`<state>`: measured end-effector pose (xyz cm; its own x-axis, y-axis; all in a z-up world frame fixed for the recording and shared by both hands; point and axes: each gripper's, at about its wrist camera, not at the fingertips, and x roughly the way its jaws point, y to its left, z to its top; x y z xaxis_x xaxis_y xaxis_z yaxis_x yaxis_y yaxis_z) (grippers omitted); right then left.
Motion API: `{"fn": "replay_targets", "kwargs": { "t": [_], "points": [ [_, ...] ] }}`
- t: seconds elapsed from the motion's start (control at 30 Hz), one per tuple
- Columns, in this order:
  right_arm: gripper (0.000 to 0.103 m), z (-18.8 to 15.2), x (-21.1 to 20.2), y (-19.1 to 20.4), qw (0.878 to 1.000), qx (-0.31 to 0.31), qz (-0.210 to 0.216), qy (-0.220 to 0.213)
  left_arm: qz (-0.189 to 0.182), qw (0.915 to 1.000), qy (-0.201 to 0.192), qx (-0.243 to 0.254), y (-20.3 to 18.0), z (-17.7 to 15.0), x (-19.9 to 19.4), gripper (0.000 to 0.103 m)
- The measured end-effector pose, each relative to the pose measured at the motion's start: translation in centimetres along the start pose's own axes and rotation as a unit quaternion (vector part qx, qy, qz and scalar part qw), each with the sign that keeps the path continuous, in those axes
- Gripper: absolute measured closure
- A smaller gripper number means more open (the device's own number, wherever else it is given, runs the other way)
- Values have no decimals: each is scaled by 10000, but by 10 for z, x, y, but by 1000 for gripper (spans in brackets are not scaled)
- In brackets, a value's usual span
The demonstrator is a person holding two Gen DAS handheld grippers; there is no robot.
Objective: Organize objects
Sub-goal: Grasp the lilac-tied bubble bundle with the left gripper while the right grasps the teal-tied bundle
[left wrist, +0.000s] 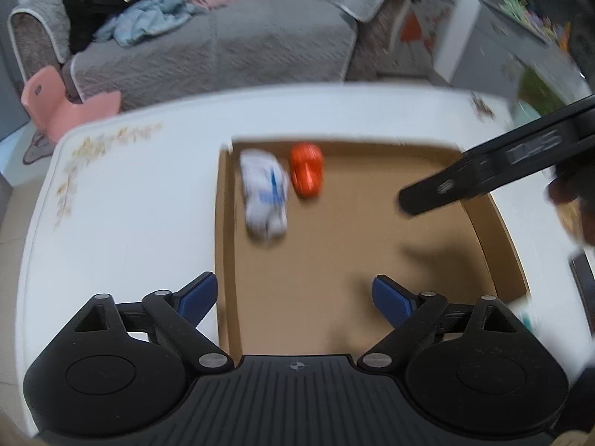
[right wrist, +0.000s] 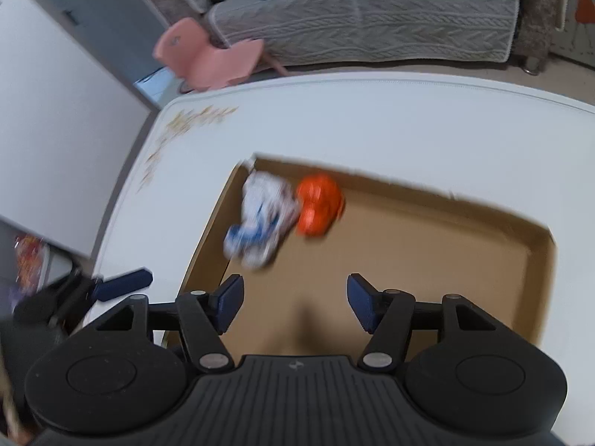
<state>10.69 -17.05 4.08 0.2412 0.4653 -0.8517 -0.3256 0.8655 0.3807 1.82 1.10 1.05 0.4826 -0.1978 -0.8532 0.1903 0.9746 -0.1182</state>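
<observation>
Both tools (left wrist: 293, 297) (right wrist: 295, 303) gape empty; blurred white toy (left wrist: 264, 195), perhaps a car.

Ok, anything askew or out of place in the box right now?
Nothing serious. The white and blue toy car and the orange toy car lie in the far left corner of the cardboard box, the white one slightly angled. Both grippers are open and empty. The frames are blurred.

Home living room: sofa (left wrist: 208, 48), clothes (left wrist: 148, 18)
</observation>
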Motion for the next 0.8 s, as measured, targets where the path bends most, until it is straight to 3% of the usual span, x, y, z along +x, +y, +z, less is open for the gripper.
{"fn": "replay_targets", "kwargs": {
  "t": [0.17, 0.33, 0.47, 0.67, 0.77, 0.8],
  "points": [
    [39, -59, -13, 16, 9980, -20, 615, 123, 5, 9951, 435, 891, -14, -57, -19, 4],
    [36, -95, 19, 43, 9955, -78, 817, 470, -114, 9909, 729, 1124, -11, -99, -11, 4],
    [35, -106, 47, 56, 9957, -163, 597, 688, 68, 9894, 907, 1133, -1, -113, 5, 4],
    [31, -102, 75, 67, 9962, -458, 21, 744, -9, 9923, 921, 831, 18, -114, 22, 5],
    [31, -99, 89, 68, 9955, -441, -41, 836, -14, 9931, 873, 788, 23, -115, 28, 7],
    [31, -98, 93, 69, 9952, -469, -70, 859, 19, 9930, 880, 783, 23, -116, 31, 12]
  ]
}}
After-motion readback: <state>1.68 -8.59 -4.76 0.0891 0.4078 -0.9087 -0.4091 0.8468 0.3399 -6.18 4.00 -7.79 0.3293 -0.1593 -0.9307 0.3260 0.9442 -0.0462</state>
